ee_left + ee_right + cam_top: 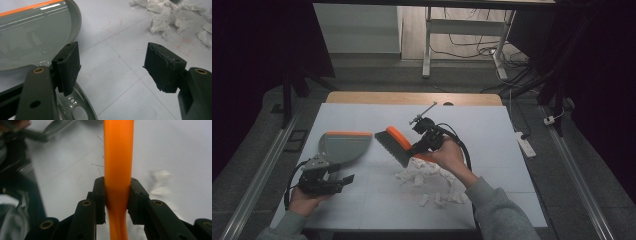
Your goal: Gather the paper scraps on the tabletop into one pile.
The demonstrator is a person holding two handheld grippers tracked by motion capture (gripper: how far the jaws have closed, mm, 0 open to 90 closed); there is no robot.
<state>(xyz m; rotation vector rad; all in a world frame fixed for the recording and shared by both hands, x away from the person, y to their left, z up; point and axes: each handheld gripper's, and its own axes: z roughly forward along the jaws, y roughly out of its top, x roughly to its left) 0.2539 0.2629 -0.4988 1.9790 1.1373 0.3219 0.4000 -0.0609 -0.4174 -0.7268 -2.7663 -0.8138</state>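
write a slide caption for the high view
Right tool clamps the orange-handled brush with dark bristles above torn white paper scraps, while the open left tool waits beside the grey, orange-edged dustpan.

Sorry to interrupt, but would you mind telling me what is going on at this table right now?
A person is working with a claw in each hand. The right claw is shut on the orange handle of a brush, held beside a pile of torn paper scraps on the white table. The left claw is open, empty, next to a grey dustpan lying flat. The scraps are not yet swept into the dustpan.
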